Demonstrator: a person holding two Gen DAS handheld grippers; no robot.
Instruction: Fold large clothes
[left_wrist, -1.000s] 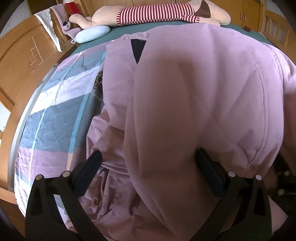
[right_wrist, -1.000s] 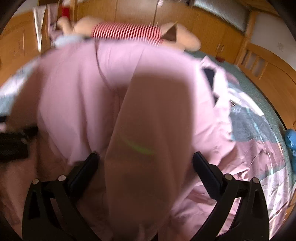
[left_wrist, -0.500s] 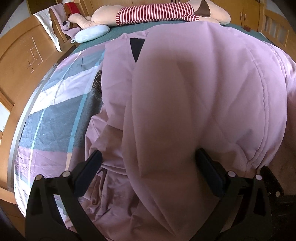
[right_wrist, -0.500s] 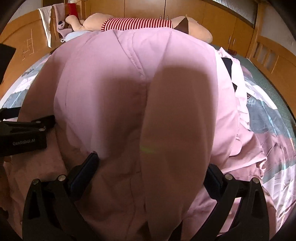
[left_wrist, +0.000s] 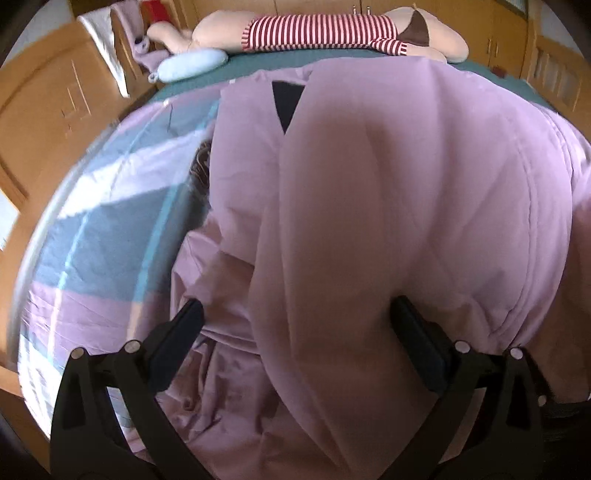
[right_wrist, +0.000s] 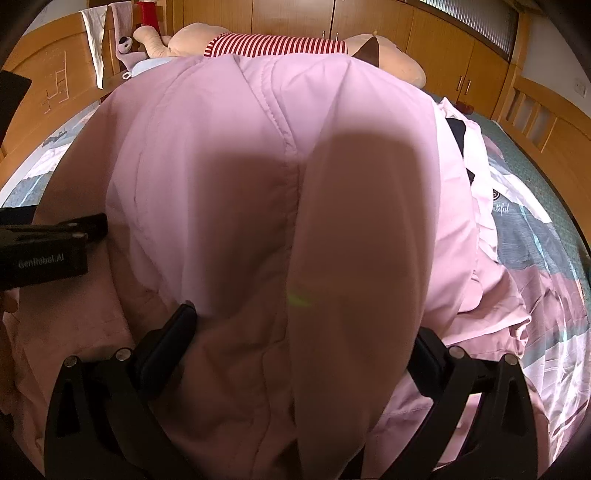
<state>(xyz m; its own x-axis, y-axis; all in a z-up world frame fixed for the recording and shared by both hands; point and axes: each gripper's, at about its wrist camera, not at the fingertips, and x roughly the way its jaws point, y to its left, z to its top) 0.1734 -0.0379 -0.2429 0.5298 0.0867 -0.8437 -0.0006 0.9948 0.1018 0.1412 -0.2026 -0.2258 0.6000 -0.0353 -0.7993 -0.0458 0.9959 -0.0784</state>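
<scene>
Right wrist: wide-spread gripper (right_wrist: 301, 325) around garment (right_wrist: 258, 184)

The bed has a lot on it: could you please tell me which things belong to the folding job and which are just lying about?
Part of the job:
- pink garment
- left gripper, fabric bunched between its fingers
- right gripper, likewise

Just lying about:
- striped plush toy
- pale blue pillow
- patterned bedsheet

Garment (left_wrist: 406, 221) draped between fingers of both grippers, on bedsheet (left_wrist: 103, 236). Plush toy (left_wrist: 325, 29) behind garment, across bed's far end. Left gripper (right_wrist: 44, 251) left of right gripper (right_wrist: 303, 332).
</scene>
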